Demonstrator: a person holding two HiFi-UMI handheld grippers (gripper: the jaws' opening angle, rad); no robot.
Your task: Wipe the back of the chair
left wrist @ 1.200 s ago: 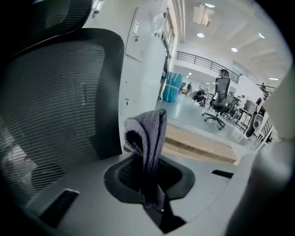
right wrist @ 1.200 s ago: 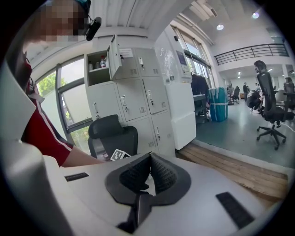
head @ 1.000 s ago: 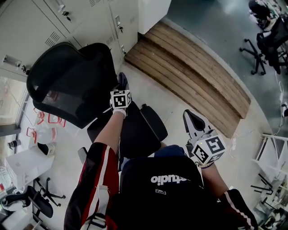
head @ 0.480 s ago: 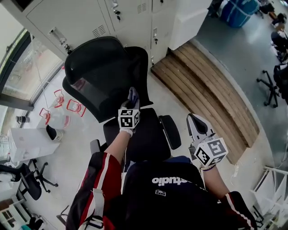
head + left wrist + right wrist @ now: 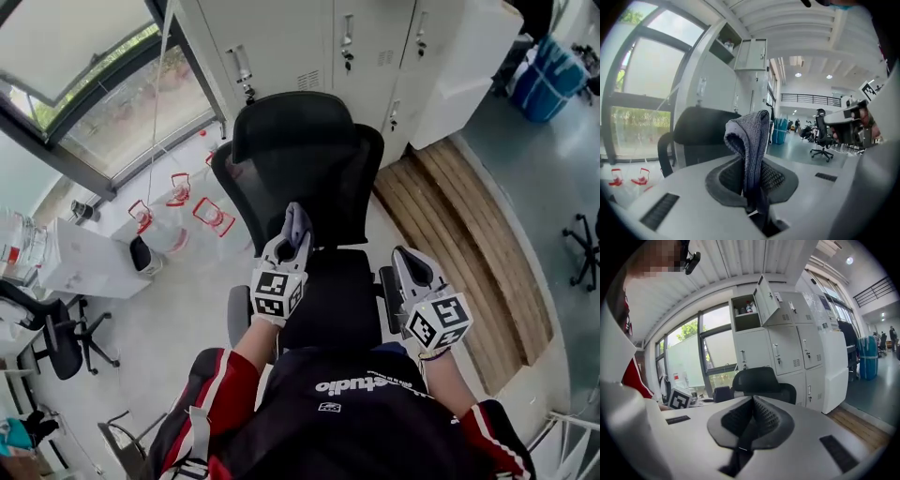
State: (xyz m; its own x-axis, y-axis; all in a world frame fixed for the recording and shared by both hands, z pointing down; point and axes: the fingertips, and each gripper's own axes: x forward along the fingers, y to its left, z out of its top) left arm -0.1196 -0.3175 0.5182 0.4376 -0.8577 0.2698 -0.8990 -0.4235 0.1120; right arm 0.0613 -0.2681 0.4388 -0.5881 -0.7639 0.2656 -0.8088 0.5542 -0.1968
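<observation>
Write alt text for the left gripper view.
A grey knitted cloth stands clamped in the left gripper. Behind it is a black office chair, with a large window at left and white metal lockers beyond.

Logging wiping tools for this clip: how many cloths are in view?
1. A grey cloth is pinched in the left gripper, in front of the chair back. The right gripper is shut, empty. Others may be hidden from view.
</observation>
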